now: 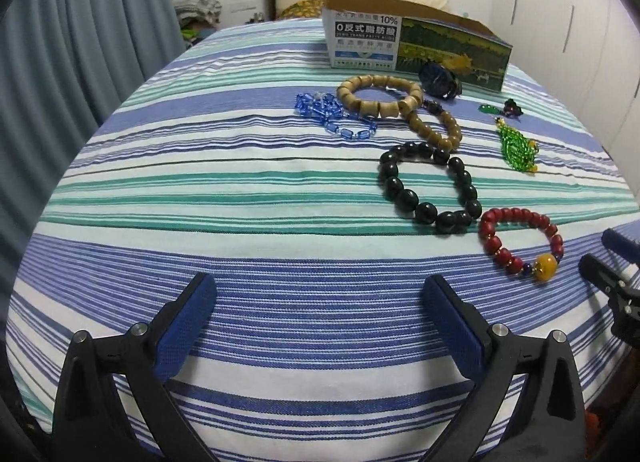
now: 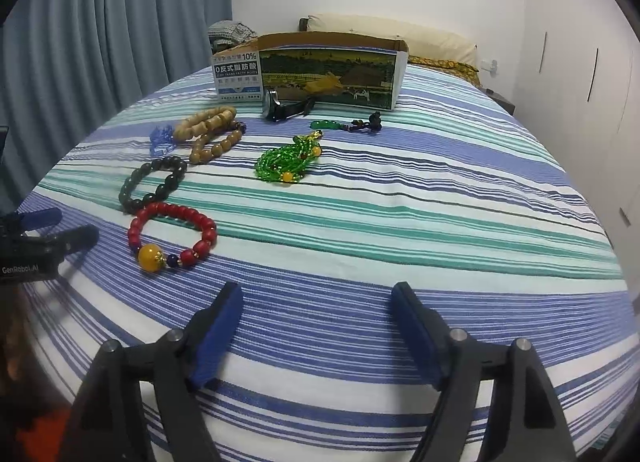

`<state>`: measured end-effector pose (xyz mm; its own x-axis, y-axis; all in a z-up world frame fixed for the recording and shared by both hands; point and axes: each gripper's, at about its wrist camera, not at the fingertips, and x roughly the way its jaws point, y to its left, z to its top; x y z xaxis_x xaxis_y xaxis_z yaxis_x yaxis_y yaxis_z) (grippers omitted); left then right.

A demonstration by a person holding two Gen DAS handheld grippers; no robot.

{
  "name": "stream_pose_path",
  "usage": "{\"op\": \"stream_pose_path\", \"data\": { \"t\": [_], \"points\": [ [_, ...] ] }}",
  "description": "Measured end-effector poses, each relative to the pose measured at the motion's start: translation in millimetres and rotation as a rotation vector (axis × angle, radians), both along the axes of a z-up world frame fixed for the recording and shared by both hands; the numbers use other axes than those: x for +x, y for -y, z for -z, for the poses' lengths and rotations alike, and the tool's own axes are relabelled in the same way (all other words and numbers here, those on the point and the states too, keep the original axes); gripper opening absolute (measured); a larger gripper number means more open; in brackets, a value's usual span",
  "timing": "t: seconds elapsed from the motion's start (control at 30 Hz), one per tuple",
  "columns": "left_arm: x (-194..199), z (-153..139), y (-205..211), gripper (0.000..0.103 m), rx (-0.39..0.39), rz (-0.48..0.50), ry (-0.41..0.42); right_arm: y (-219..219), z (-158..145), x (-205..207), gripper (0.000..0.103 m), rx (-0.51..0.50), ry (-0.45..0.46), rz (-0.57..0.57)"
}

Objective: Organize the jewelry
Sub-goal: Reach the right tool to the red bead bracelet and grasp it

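A bed under a blue, green and white striped sheet carries an open printed cardboard box at its far end. The red bead bracelet with a yellow bead lies nearest, ahead-left of the right gripper and ahead-right of the left gripper; both stand apart and empty, the right seemingly closer.

A home bedroom: a bed under a striped blue, teal and white bedspread fills the frame, a cream pillow lies at its head near top centre, grey-blue curtains hang at left, white wardrobe doors stand at right.
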<state>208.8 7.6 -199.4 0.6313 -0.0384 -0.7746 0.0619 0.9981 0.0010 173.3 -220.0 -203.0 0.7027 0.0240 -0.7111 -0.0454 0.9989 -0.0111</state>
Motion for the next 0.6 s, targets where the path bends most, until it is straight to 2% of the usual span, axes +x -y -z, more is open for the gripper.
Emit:
{"op": "stream_pose_path", "data": {
  "t": [0.07, 0.13, 0.2, 0.33, 0.6],
  "points": [
    [1, 0, 0, 0.103, 0.000, 0.000, -0.003, -1, 1, 1, 0.087, 0.008, -0.001, -0.010],
    [1, 0, 0, 0.103, 0.001, -0.001, -0.002, -4, 2, 1, 0.099, 0.015, -0.003, -0.036],
    [0, 0, 0, 0.103, -0.002, -0.002, 0.007, -8, 3, 2, 0.102, 0.011, -0.018, -0.060],
    [-2, 1, 0, 0.103, 0.001, 0.003, 0.027, -10, 3, 3, 0.102, 0.001, -0.033, -0.061],
    [-2, 2, -1, 0.103, -0.006, 0.034, 0.021, -13, 4, -3, 0.102, -0.012, 0.000, -0.003]
  ]
}}
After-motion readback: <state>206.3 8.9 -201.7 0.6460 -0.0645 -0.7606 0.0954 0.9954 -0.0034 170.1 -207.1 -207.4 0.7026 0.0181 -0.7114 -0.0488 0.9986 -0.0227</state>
